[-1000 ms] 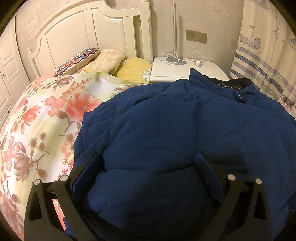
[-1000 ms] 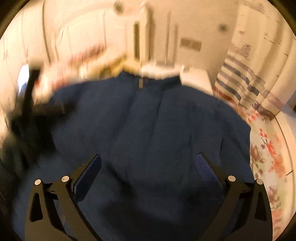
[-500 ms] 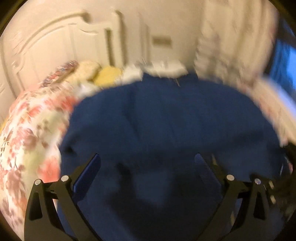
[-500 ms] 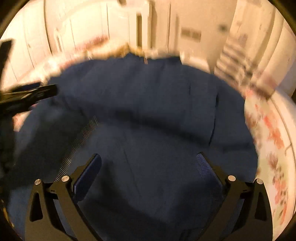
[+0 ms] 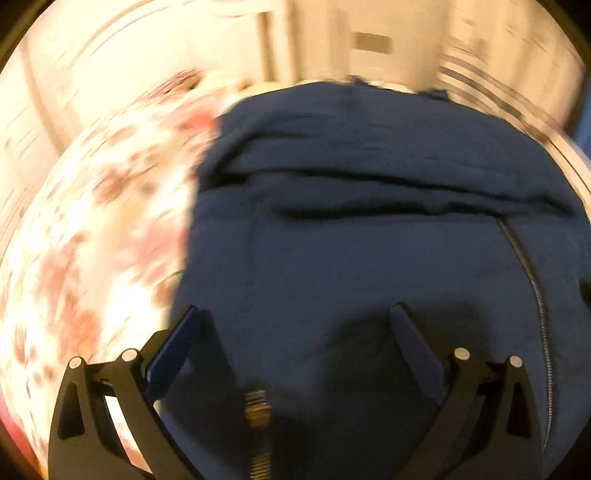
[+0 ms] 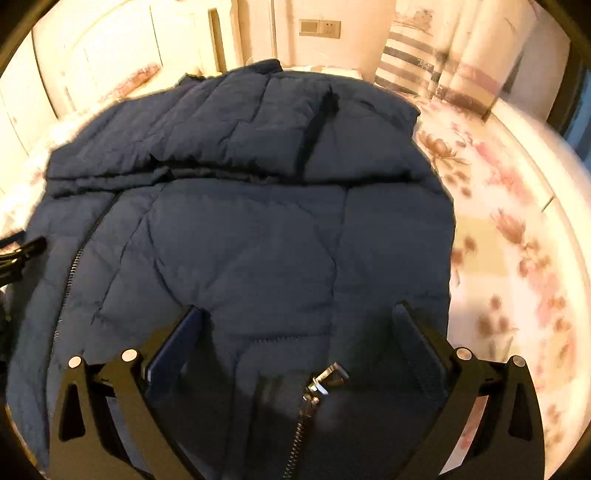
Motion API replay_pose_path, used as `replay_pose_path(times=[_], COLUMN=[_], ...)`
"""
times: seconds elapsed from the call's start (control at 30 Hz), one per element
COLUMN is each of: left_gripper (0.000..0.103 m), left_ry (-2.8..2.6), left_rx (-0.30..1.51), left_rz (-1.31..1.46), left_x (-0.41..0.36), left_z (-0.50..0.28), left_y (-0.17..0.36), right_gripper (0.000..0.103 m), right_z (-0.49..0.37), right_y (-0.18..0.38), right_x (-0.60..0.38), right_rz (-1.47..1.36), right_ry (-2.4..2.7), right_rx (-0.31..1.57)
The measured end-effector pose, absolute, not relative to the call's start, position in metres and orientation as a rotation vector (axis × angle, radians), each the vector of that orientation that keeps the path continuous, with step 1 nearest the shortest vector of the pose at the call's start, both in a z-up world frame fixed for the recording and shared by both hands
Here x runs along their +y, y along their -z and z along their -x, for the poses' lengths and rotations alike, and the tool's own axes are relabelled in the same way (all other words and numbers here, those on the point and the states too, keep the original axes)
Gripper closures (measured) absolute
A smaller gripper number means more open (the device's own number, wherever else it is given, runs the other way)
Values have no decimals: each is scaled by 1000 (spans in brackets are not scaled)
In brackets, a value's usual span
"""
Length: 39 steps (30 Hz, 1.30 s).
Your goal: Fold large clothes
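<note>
Two claws hung over one dark blue padded jacket [image 6: 251,236] that lay spread on the bed, and I watched through both wrist cameras. My right claw [image 6: 297,314] stood with its jaws wide apart and nothing between them, poised above the near part of the jacket. Just below that gap, a metal zip pull [image 6: 327,378] sat at the top of a line of zip teeth [image 6: 295,446] running toward the camera. A second line of zip teeth [image 6: 72,273] curved along the jacket's left side in the same view. Across the middle of the jacket ran a fold line, with the far part lying as a separate layer behind it. The flowered bedspread [image 6: 517,236] showed bare to the right of the jacket, and a striped curtain [image 6: 410,62] hung beyond it near a wall switch plate [image 6: 319,27]. At the left edge of that view I could make out a black part of the other claw.

My left claw [image 5: 295,317] was also spread open and empty, above the jacket [image 5: 369,236] near its left edge, where the bedspread [image 5: 96,221] met the blue cloth. That view was badly blurred. A strip of zip teeth [image 5: 524,266] curved down the jacket's right side there.
</note>
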<state>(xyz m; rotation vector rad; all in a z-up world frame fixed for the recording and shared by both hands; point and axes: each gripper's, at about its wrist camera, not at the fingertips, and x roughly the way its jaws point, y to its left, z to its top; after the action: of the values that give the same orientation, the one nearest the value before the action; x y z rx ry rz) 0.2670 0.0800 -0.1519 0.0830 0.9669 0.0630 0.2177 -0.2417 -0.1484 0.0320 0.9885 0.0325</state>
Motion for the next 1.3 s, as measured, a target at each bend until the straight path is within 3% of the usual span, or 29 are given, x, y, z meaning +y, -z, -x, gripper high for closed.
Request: replay_pose_path(times=[0.23,0.4,0.57,0.8,0.97,1.3], left_gripper=[3,2,2,2,2,2], left_ry=[5,130,91,176,213,215], left_rx=[868,847,912,848,864,856], left_rz=[-16,-192,-182,-159,-294,-163], left_x=[89,36,45,53,17,69], left_z=[-196,-149,-148,-94,-79,-57], left_y=[128,147,154,133,162,164], right_gripper=[5,5,5,5,4,5], right_z=[-152,-113,-108,-50,-39,-17], right_y=[117,149,144,124,160,147], right_x=[-189,-130,-144,-153,-123,-158], right_rz=[69,269,212,155,233,161], right_ry=[-126,-238,-206,-280,-341,-301], right_rx=[845,896,930,820,856,809])
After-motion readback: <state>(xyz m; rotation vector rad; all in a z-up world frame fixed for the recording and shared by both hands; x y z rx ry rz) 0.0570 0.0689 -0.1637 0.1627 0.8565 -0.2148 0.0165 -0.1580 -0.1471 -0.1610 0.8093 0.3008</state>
